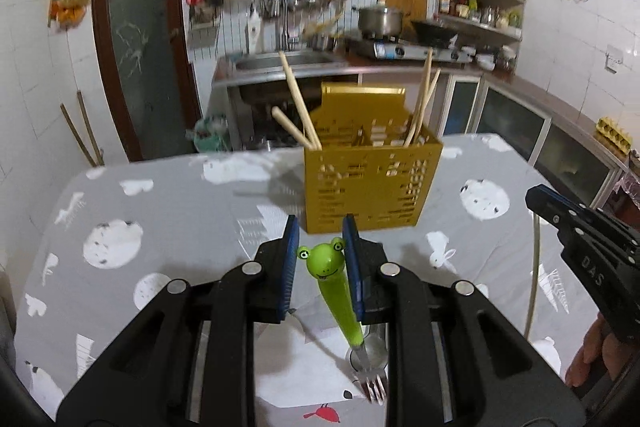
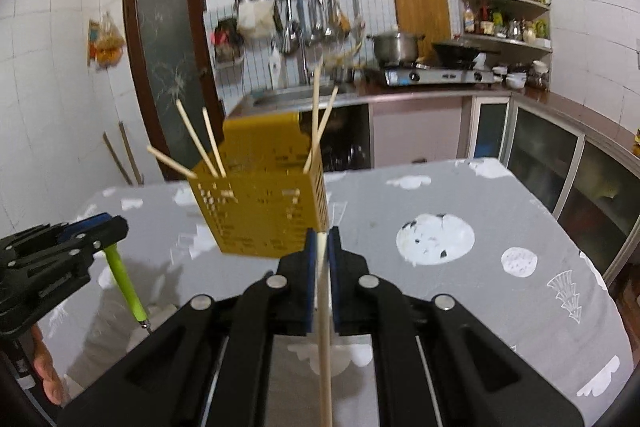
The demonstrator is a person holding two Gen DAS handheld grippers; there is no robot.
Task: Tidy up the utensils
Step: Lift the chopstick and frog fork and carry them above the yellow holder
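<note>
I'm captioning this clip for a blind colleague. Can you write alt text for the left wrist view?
The left gripper grips a green frog-headed fork, tines toward the camera, above a grey patterned tablecloth. Beyond stands a yellow perforated utensil holder with chopsticks in it; the right gripper enters at right.

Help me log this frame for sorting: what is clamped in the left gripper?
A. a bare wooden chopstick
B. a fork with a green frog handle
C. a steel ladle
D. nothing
B: the left gripper has its blue pads closed around the frog-handled fork, whose tines hang below toward the table.
</note>
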